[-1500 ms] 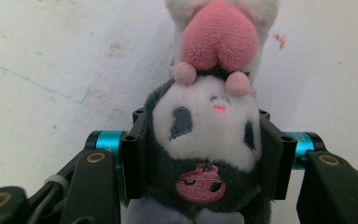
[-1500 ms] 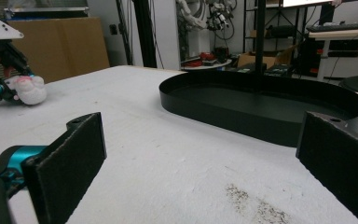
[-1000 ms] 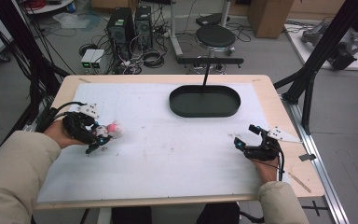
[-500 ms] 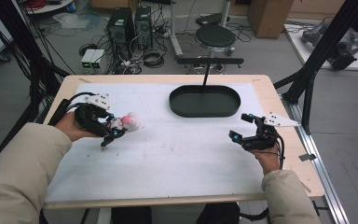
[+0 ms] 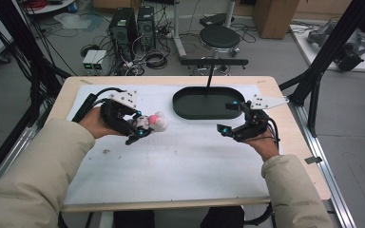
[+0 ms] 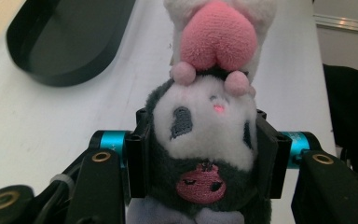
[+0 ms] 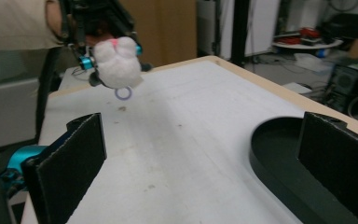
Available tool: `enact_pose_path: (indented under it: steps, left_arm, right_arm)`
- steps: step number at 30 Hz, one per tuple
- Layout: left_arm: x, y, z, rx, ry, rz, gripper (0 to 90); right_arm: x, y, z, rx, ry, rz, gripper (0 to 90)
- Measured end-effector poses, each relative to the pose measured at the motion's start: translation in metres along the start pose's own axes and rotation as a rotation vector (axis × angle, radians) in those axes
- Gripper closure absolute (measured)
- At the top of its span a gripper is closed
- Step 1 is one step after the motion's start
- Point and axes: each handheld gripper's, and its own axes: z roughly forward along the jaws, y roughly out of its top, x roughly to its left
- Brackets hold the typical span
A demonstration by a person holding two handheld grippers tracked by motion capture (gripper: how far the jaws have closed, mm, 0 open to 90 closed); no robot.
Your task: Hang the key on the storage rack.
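A small plush toy (image 5: pixel 151 122), grey and white with pink parts, hangs above the white table, held by my left gripper (image 5: pixel 139 124), which is shut on it. Up close, the two black jaws squeeze the plush toy (image 6: pixel 204 135) at both sides. From the right gripper view the plush toy (image 7: pixel 118 63) shows far off to the upper left, lifted off the table. A black oval tray (image 5: pixel 185 108) lies at the back centre. My right gripper (image 5: pixel 228 117) is open and holds nothing, just right of the tray's front right end.
The tray's rim (image 7: pixel 279 168) sits close to my right gripper's far jaw. A white mat (image 5: pixel 180 161) covers the wooden table. A stool (image 5: pixel 221 35) and computer towers (image 5: pixel 132 23) stand on the floor beyond the far edge.
My left gripper carried the plush toy right and away from the person, toward the tray. My right gripper also moved forward and left, closer to the tray.
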Motion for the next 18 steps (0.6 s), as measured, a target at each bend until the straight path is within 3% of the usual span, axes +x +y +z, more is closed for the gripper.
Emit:
enact_pose_path:
  steps: [10,18]
  left_arm:
    - [-0.011,0.019,0.022,0.000,-0.027,0.036,49.5]
    - [-0.012,0.027,0.032,0.002,-0.047,0.039,49.4]
  right_arm:
    - [0.014,0.030,0.040,0.105,0.145,-0.091,0.6]
    - [0.023,0.043,0.065,0.158,0.206,-0.148,0.6]
